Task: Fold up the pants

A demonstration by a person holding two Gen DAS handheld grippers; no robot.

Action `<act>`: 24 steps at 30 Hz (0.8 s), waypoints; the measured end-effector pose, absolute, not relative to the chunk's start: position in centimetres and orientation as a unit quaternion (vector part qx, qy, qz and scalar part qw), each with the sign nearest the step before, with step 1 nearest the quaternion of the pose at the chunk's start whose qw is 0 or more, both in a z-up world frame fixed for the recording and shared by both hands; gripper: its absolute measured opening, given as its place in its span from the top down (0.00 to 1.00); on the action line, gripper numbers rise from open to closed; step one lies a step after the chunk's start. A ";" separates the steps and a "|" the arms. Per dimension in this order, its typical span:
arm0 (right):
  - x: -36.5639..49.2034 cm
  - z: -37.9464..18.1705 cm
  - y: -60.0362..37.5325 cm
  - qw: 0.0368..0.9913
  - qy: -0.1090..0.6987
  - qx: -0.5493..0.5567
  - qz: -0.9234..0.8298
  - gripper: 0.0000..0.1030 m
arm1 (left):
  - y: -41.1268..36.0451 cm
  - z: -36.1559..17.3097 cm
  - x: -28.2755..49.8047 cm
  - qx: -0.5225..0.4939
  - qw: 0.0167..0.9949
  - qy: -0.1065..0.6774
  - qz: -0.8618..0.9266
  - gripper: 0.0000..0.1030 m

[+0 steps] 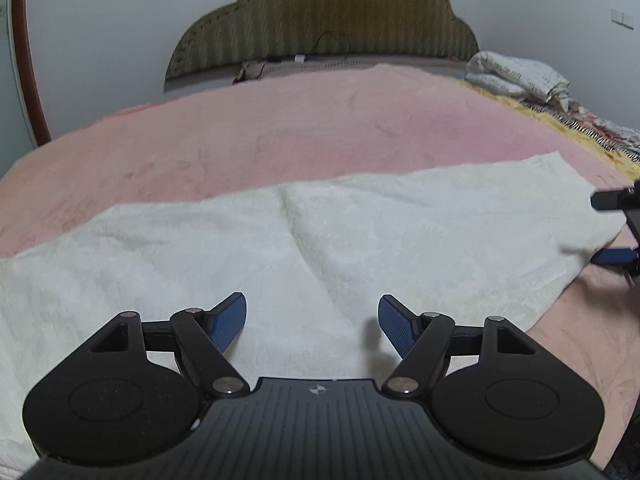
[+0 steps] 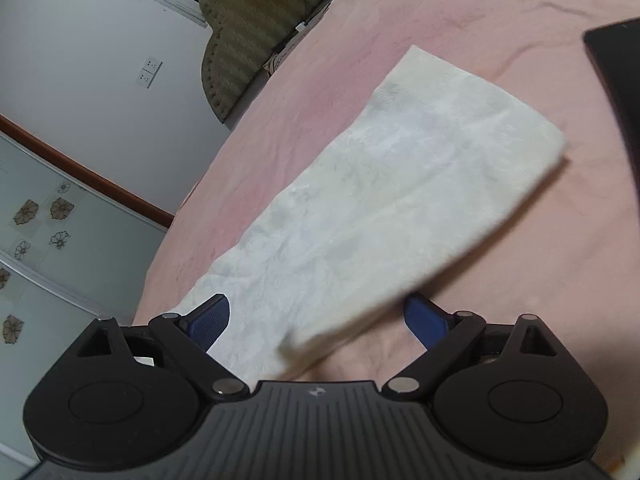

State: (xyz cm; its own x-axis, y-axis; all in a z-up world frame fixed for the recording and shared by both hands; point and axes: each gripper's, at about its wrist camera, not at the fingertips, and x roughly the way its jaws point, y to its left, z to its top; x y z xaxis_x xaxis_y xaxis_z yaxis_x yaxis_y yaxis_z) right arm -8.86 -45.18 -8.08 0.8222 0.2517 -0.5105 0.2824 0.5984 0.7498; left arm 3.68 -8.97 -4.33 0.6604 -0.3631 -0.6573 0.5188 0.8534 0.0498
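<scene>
- Left wrist view: left gripper (image 1: pixel 312 322) spread wide above cream pants (image 1: pixel 280 248) on a pink blanket (image 1: pixel 240 128).
- Right wrist view: right gripper (image 2: pixel 316 320) spread wide, pants' near end between its fingers.

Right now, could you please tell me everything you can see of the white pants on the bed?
The pants are cream-white, of a soft, fleecy-looking fabric with a faint pattern. They lie flat as one long band across the pink blanket, with a slight crease near the middle. The left gripper hangs open above them, gripping nothing. The right gripper is open around one end, that edge between its fingers, not yet pinched.
</scene>
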 end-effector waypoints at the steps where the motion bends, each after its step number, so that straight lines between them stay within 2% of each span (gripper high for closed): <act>1: -8.5 -8.0 -45.2 0.847 0.289 0.445 -0.020 0.08 | -8.9 -4.8 3.9 0.119 0.900 0.342 -0.244 0.26; 8: -6.7 -8.1 -47.0 0.874 0.208 0.411 -0.157 0.10 | -8.6 -5.3 4.0 0.117 0.899 0.346 -0.241 0.21; 10: -6.1 -8.4 -47.6 0.873 0.201 0.411 -0.167 0.26 | -8.7 -5.3 4.0 0.120 0.900 0.344 -0.240 0.20; 12: -6.0 -8.7 -48.2 0.869 0.203 0.411 -0.187 0.75 | -8.7 -5.2 4.1 0.117 0.900 0.344 -0.240 0.20; 13: -6.1 -8.9 -48.6 0.866 0.203 0.417 -0.189 0.80 | -8.6 -5.2 4.2 0.113 0.901 0.343 -0.240 0.21; 15: -6.3 -8.8 -48.7 0.870 0.199 0.412 -0.182 0.84 | -8.3 -5.0 4.4 0.099 0.904 0.340 -0.240 0.21; 17: -6.2 -7.7 -47.1 0.897 0.201 0.353 -0.175 0.85 | -7.7 -4.6 4.9 0.061 0.905 0.341 -0.246 0.21; 24: -5.4 -3.9 -32.6 0.976 0.200 -0.038 -0.080 0.85 | -5.0 -4.3 7.8 -0.134 0.859 0.393 -0.300 0.20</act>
State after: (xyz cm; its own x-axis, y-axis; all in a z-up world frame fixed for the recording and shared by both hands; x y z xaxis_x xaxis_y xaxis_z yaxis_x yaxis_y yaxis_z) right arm -5.40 -32.58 -3.87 0.9076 -0.1706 -0.3837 0.1401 0.9844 -0.1063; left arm 7.78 -5.01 -4.28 0.5108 -0.6202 -0.5954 0.4092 0.7844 -0.4661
